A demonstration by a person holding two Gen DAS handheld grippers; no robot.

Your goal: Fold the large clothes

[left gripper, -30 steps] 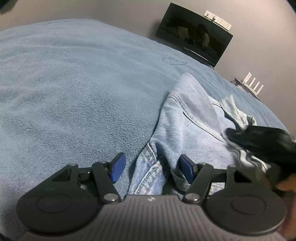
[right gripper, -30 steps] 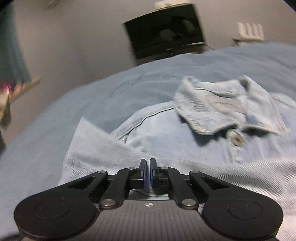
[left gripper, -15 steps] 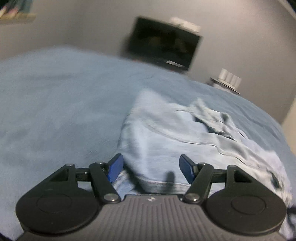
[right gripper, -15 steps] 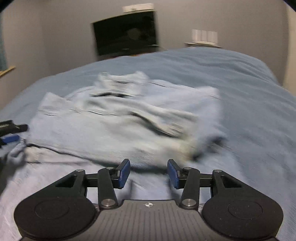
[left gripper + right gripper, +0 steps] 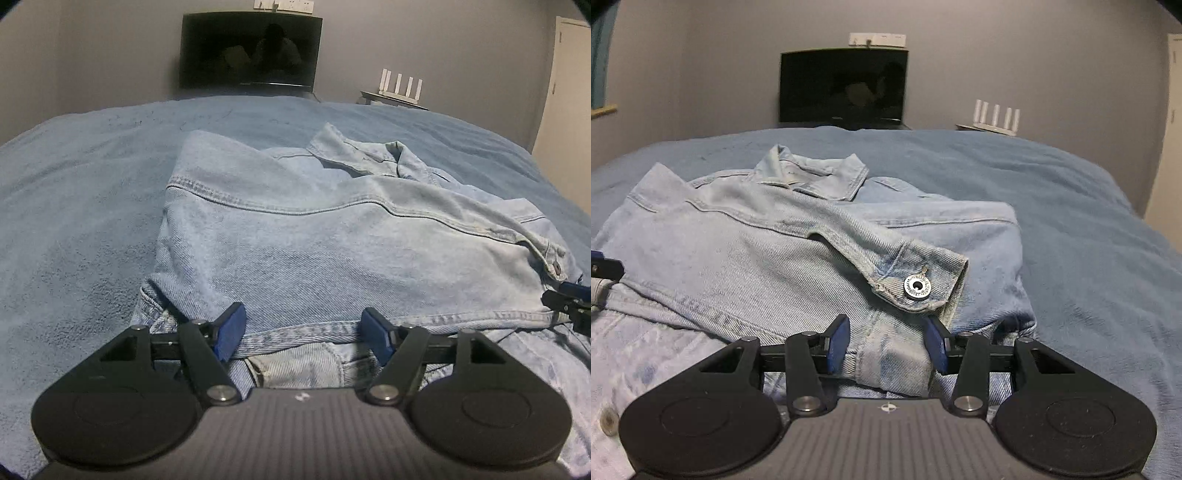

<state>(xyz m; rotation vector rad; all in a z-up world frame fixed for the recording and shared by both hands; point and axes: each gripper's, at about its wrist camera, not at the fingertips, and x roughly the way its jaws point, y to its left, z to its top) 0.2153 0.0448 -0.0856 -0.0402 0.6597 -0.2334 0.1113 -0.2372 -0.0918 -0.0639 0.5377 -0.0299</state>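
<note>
Denim jacket [image 5: 332, 236] in pale blue lies partly folded on the bed [image 5: 81, 206], which is spread with a blue fleecy blanket. Largest of all is that bed, filling both my views from edge to edge; the jacket sits on its middle, collar [image 5: 812, 173] pointing toward the far wall. One sleeve is laid across the body of the jacket, its cuff [image 5: 923, 277] ending near my right side, with a metal snap button [image 5: 917, 286] facing up on it. Beyond the bed a dark screen [image 5: 249, 55] stands against the grey wall, and a white router [image 5: 400, 86] with upright antennas sits to its right.

My left gripper [image 5: 301, 332] hangs just over the jacket's near hem, its blue fingers [image 5: 231, 328] spread wide with denim lying between them, nothing pinched. My right gripper [image 5: 886, 341] is likewise parted, a little less wide, hovering just below the cuff with a fold of hem between its fingers [image 5: 838, 341]. Each gripper's tip peeks into the edge of the other's view, so the two sit side by side along the same hem.
</note>
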